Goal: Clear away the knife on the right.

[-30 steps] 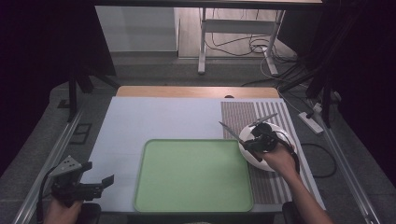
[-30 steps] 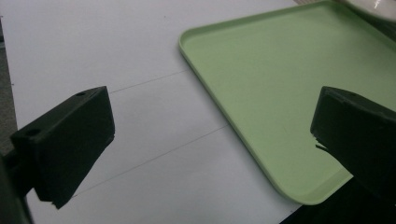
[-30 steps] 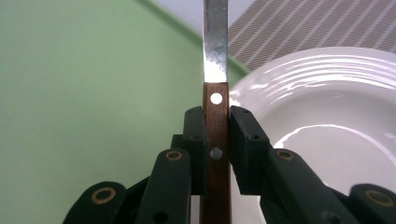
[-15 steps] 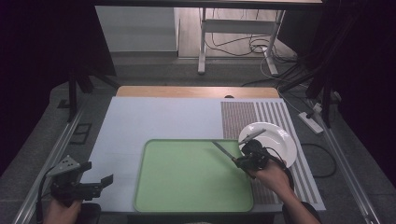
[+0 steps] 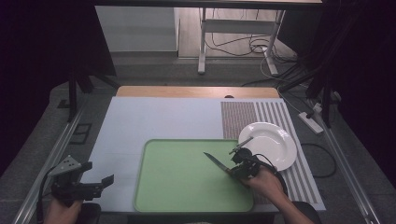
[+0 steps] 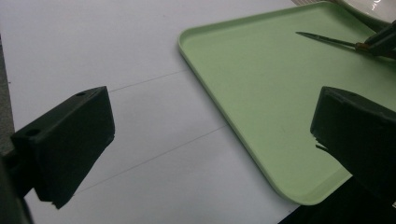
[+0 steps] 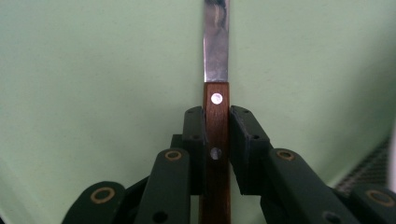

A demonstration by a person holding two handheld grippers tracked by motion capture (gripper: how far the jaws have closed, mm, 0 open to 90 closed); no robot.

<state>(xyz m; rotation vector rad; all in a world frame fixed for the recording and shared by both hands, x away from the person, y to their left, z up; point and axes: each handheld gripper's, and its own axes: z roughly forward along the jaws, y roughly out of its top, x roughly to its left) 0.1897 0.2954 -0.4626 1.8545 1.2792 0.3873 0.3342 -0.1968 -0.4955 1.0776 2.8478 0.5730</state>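
Observation:
A knife with a brown wooden handle [image 7: 215, 109] and a steel blade [image 5: 215, 161] is clamped by its handle in my right gripper [image 7: 215, 122]. In the high view the right gripper [image 5: 236, 168] hovers over the right part of the green tray [image 5: 182, 191], the blade pointing up and to the left. The knife [image 6: 327, 40] also reaches in over the tray [image 6: 261, 98] in the left gripper view. My left gripper [image 5: 100, 175] rests open near the table's front left corner, its jaws wide apart [image 6: 205, 135] with nothing between them.
A white plate [image 5: 273, 144] lies on the striped mat [image 5: 243, 116] just right of the tray. A pale blue sheet [image 5: 159, 116] covers the table. A power strip [image 5: 310, 122] and cables lie beyond the table's right edge.
My right gripper has carried the knife from above the plate leftwards and down to the tray's right side. The left gripper has stayed put.

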